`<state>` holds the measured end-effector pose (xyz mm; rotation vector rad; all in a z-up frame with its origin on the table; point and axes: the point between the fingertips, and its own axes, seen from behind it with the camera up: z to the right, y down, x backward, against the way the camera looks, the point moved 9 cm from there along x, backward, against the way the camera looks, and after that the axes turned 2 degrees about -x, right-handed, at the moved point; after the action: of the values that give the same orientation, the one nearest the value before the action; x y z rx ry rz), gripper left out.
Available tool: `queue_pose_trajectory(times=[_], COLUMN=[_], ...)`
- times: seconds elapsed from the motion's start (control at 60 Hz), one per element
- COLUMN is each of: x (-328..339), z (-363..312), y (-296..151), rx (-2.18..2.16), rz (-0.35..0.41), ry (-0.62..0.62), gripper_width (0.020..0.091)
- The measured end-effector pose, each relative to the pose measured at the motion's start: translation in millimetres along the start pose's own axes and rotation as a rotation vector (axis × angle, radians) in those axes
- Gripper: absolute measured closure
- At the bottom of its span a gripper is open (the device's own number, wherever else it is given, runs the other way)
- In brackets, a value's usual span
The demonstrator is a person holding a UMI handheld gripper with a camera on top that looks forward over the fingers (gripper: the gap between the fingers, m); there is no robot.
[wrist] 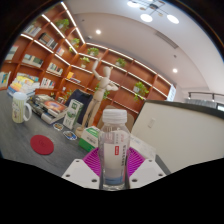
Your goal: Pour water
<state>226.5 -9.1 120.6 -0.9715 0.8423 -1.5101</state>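
We see the gripper [115,170] with its fingers clamped on a clear water bottle [115,150], white-capped with a red label, held upright between the purple pads [96,160]. Behind the bottle stands a wooden figure [97,97]. Left of the bottle, on the grey table [25,150], lie a red coaster [42,145] and a jar [20,108]. Bookshelves [60,60] fill the wall beyond.
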Motion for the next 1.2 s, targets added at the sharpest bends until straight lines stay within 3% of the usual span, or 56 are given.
queue_pose_trajectory(times=[0.167, 0.417, 0.75, 0.967, 1.2], x=[-2.4, -25.0, -38.5, -34.0, -24.4], z=[-70.9, -162.7, -230.9, -251.2, -232.4], y=[-45.6, -115.6, -163.8, -166.1, -165.3], rx=[0.372, 0.964, 1.677, 1.813, 1.465], rz=[0.037, 0.163, 0.38, 0.437, 0.377], ry=[-0.054, -0.07, 0.046, 0.068, -0.016], gripper_width=[0.0784, 0.0785, 0.0784, 0.0783, 0.0783])
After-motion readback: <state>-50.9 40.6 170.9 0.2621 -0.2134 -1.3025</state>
